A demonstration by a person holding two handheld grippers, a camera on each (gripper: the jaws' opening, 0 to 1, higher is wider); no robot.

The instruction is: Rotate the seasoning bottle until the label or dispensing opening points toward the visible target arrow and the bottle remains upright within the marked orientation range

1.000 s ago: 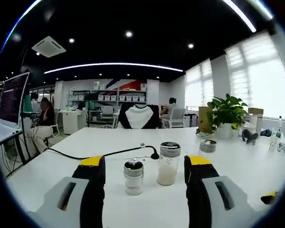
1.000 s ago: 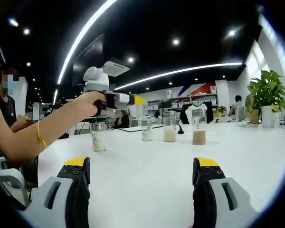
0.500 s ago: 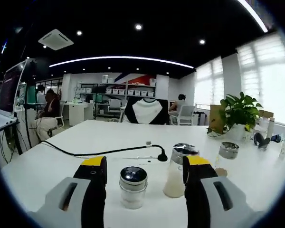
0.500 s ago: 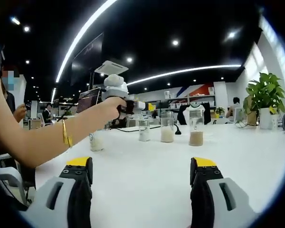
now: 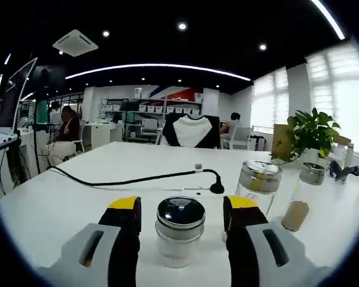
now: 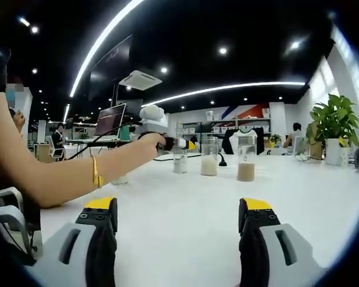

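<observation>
Up close, seasoning bottle [image 5: 179, 230] between left claw [image 5: 180, 221] jaws, apart.

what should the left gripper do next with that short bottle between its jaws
Probably close on it. The short bottle stands upright between the open jaws of the left gripper, and neither jaw seems to touch it yet, so gripping comes before any turning.

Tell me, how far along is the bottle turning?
Done: the left gripper has its open jaws on either side of the short bottle. In hand: nothing, the jaws have not closed. Left: grip, turn, release. The right gripper hangs open over bare table. I see no arrow.
</observation>
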